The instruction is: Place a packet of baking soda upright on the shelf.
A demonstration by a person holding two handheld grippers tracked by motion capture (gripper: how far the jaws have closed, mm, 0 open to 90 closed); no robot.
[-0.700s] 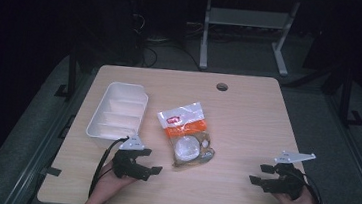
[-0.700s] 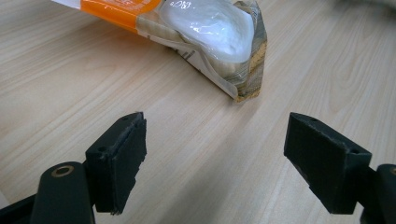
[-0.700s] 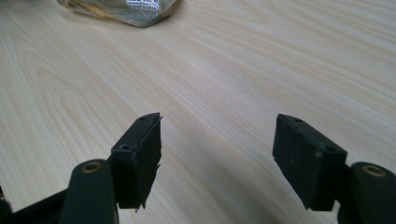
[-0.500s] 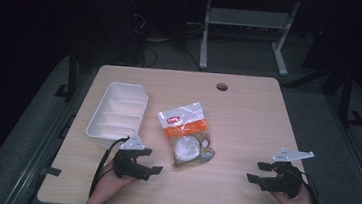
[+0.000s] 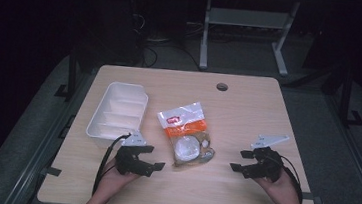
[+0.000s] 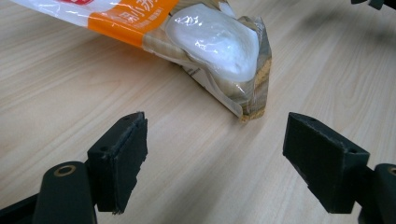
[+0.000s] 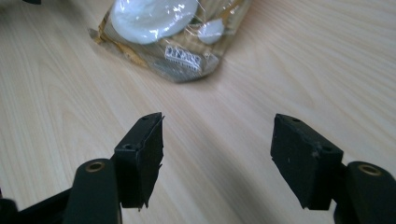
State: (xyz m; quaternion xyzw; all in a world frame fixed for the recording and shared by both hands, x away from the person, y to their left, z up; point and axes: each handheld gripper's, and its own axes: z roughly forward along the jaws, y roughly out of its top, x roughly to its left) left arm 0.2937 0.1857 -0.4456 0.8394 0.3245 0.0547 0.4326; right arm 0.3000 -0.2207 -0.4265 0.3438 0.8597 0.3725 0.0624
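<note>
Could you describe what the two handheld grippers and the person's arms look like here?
Both the left gripper and right gripper are black, each with two blocky, square-ended jaws on arms with brass-ringed holes. Each carries a grey three-cornered plate on top, and a black cable trails back from each along the forearm. The forearms appear bare, with no sleeves showing.

The pale wood-grain tabletop (image 6: pixel 140 121) looked smooth and matt; the clear-and-orange plastic food packet (image 6: pixel 205 42) was glossy; the white plastic tray (image 5: pixel 118 111) looked smooth.
</note>
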